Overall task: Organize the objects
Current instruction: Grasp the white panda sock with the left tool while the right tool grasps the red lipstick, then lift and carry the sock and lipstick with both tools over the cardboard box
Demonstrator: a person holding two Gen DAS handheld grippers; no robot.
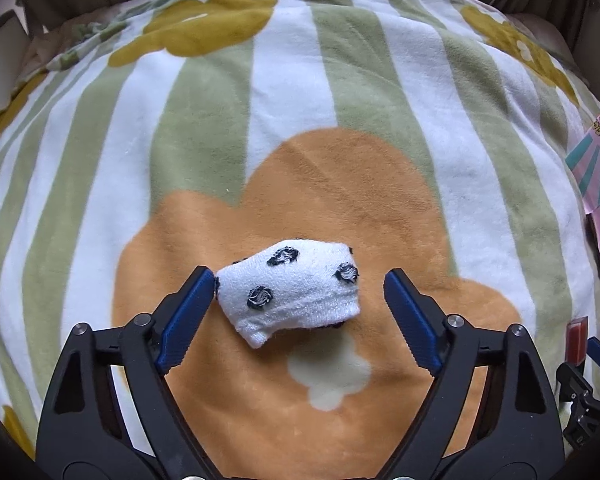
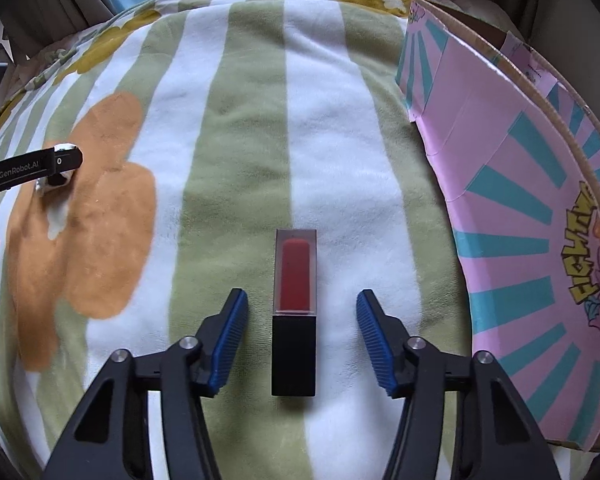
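A striped, flower-printed blanket carries everything. Along its right edge stands a pink cardboard box, likely the place for the things. The lipstick lies near the blanket's middle, just left of the box, its long axis running straight ahead between the wide-open, empty fingers of the right gripper. The rolled spotted sock sits on the orange flower toward the left edge, between the open left gripper, touching its left pad only.
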